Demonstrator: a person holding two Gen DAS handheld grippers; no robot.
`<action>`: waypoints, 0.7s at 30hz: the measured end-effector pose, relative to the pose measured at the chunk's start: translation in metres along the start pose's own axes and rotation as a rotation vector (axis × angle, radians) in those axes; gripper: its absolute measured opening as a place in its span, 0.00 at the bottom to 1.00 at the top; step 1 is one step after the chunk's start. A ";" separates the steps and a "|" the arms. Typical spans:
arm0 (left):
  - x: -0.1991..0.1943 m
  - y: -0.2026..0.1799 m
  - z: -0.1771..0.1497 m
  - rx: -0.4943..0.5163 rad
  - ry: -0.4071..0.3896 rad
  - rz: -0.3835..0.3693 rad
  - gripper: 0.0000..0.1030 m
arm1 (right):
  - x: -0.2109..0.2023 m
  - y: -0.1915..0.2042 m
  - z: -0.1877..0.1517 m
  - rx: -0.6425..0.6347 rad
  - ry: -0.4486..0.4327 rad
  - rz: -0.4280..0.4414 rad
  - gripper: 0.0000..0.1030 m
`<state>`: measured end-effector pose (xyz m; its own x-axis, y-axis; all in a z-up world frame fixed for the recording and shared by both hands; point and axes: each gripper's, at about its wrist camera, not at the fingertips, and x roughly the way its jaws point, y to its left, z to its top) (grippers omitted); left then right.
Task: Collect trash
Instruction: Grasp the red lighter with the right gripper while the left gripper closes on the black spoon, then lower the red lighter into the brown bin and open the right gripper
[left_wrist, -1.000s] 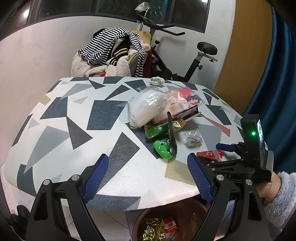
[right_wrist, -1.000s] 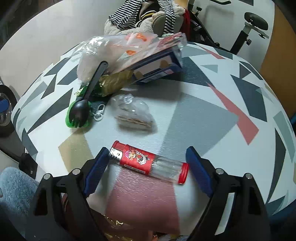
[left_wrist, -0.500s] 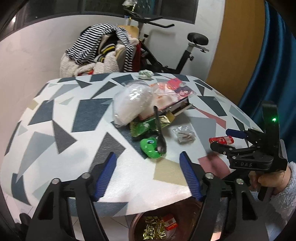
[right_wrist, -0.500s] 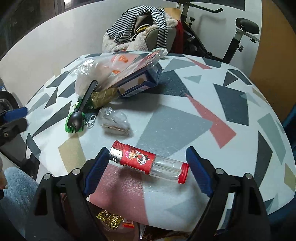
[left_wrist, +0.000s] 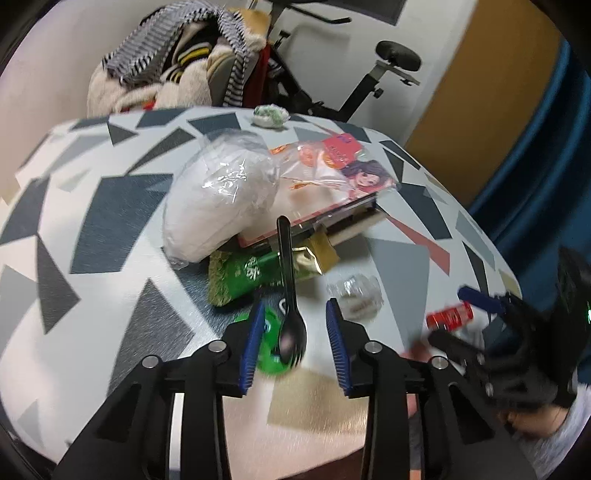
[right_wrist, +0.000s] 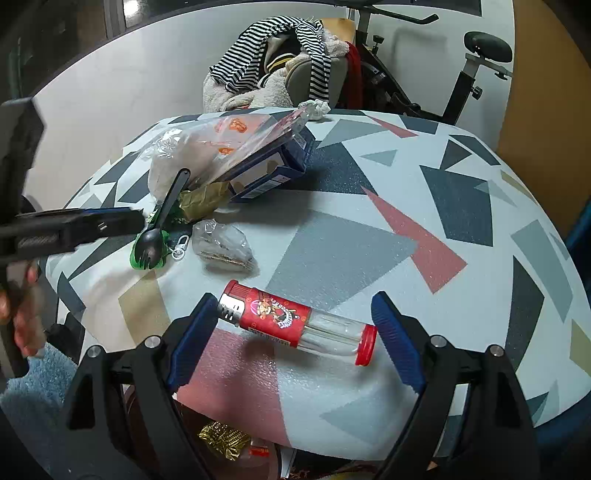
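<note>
Relative to the black spork (left_wrist: 291, 325): the green object (left_wrist: 270, 356) beneath its bowl is motion-blurred and half covered by the left hand-held gripper (left_wrist: 295, 345), so its form cannot be read. That gripper's jaws are closing with the spork's bowl between them; contact cannot be told. Right of the spork, the red-capped tube (left_wrist: 450, 318) is smeared, its far end hidden behind the right hand-held gripper (left_wrist: 476, 306), itself blurred. Behind the spork's handle, the green packet (left_wrist: 243, 275) lies partly under a white bag (left_wrist: 218, 206). Below the worktop (right_wrist: 369, 229) edge, a bin's (right_wrist: 236, 448) contents are cut off.
</note>
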<state>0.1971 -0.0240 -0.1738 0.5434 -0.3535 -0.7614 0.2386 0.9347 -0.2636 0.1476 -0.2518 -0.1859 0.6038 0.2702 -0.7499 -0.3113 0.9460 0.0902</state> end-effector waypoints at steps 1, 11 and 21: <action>0.004 0.001 0.002 -0.009 0.009 -0.002 0.29 | 0.000 0.000 0.000 0.000 0.000 0.001 0.81; 0.021 0.005 0.009 -0.023 0.043 -0.024 0.03 | -0.005 -0.001 0.003 -0.011 -0.008 -0.005 0.81; -0.038 -0.012 0.004 0.030 -0.054 -0.044 0.03 | -0.029 0.007 0.006 -0.031 -0.048 -0.007 0.81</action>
<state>0.1769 -0.0215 -0.1390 0.5744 -0.3969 -0.7159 0.2870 0.9167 -0.2780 0.1324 -0.2522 -0.1593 0.6403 0.2722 -0.7182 -0.3289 0.9422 0.0639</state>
